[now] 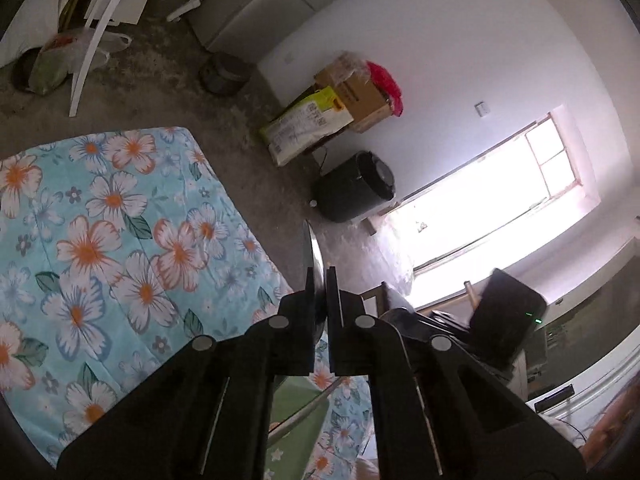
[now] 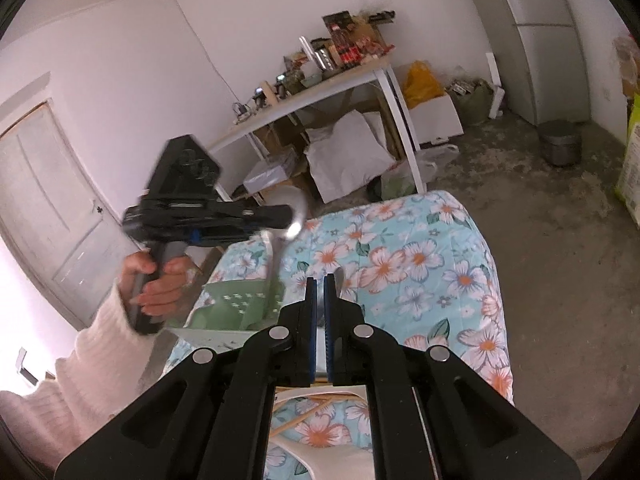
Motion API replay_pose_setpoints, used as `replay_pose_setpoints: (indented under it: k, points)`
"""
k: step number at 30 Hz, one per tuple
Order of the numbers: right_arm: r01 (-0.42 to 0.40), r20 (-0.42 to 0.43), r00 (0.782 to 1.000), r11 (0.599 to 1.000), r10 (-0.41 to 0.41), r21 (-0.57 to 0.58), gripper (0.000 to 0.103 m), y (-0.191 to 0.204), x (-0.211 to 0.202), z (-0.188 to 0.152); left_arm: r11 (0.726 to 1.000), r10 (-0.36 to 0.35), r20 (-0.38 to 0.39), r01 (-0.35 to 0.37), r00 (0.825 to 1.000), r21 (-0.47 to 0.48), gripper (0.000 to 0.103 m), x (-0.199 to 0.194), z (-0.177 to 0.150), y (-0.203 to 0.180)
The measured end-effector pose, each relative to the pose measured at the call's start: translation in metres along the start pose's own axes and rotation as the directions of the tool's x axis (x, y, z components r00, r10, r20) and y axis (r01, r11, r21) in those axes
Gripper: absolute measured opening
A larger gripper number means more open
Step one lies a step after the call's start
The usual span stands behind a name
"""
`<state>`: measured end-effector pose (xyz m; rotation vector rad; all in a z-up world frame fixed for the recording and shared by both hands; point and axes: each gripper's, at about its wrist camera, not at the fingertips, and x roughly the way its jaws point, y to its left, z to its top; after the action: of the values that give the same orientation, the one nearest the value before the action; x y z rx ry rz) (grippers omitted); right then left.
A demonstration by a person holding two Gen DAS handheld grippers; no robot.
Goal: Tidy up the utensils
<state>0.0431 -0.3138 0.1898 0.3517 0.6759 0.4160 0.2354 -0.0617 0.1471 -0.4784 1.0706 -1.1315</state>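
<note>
While our left gripper (image 1: 319,280) is clamped on a metal spoon (image 1: 313,256), the utensil's bowl stands on edge between the two fingers (image 1: 309,292) and rises just past their tips, above the near edge of the tabletop. From the right wrist view, the same spoon (image 2: 294,216) shows its shiny bowl at the front of the left gripper (image 2: 280,216), with the handle slanting down toward a green slotted basket (image 2: 236,304). This basket sits on the floral cloth (image 2: 420,264) that covers the tabletop, at its left side. Our left hand (image 2: 154,284), in a white knitted sleeve (image 2: 92,360), grips the handle of that tool.

Our right gripper (image 2: 319,280) has its blue-padded fingers (image 2: 329,304) brought narrowly together on a flat metal utensil (image 2: 338,278), whose tip protrudes just beyond the pads; we cannot tell which kind of utensil it is. Below these fingers, wooden chopsticks (image 2: 316,410) lie across a white tray (image 2: 332,460) on the cloth.

Beyond the tabletop stand a white shelf table (image 2: 320,88) loaded with small items, a metal bin (image 2: 560,142) on the concrete floor, and a white door (image 2: 48,200).
</note>
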Motion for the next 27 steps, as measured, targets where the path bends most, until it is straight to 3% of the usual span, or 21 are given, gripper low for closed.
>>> replay_pose_setpoints:
  k: [3,4,6,8,9,10,11,20,24,27]
  points:
    - [-0.004,-0.010,1.000,0.999,0.004,0.041,0.010,-0.008,0.005,-0.002,1.000,-0.029,0.025,0.029,0.999,0.000,0.004,-0.008,-0.007,-0.001]
    - [-0.006,-0.016,1.000,0.999,0.007,0.052,0.023,-0.010,0.007,-0.003,0.999,-0.040,0.032,0.040,0.999,0.002,0.004,-0.012,-0.009,-0.003]
    - [-0.018,-0.017,1.000,0.998,0.019,0.064,0.039,-0.014,0.008,-0.004,0.999,-0.043,0.040,0.043,0.998,0.007,0.004,-0.015,-0.011,-0.006]
    - [-0.041,-0.015,0.999,0.997,0.042,0.073,0.039,-0.015,0.009,-0.005,0.999,-0.048,0.046,0.047,0.998,0.012,0.004,-0.017,-0.012,-0.008]
    - [-0.063,-0.022,0.998,0.995,0.065,0.078,0.035,-0.016,0.012,-0.006,0.999,-0.048,0.049,0.048,0.998,0.011,0.004,-0.017,-0.012,-0.008]
    - [-0.105,-0.038,0.993,0.990,0.109,0.092,0.023,-0.017,0.016,-0.008,0.999,-0.050,0.053,0.050,0.997,0.014,0.004,-0.019,-0.012,-0.009]
    - [-0.123,-0.053,0.990,0.987,0.129,0.106,0.019,-0.018,0.020,-0.010,0.999,-0.048,0.059,0.048,0.997,0.016,0.004,-0.020,-0.012,-0.009]
    - [0.005,-0.133,0.991,0.987,0.017,0.161,0.019,-0.048,0.027,-0.047,1.000,-0.007,0.094,0.005,0.996,0.020,0.004,-0.029,-0.016,-0.007]
    - [0.020,-0.175,0.985,0.985,0.010,0.172,0.019,-0.056,0.029,-0.063,0.993,0.022,0.178,-0.043,0.984,0.112,0.004,-0.039,-0.032,-0.023]
    - [0.024,-0.185,0.983,0.986,0.006,0.163,0.019,-0.055,0.032,-0.071,0.980,0.075,0.253,-0.118,0.965,0.158,0.004,-0.041,-0.046,-0.037]
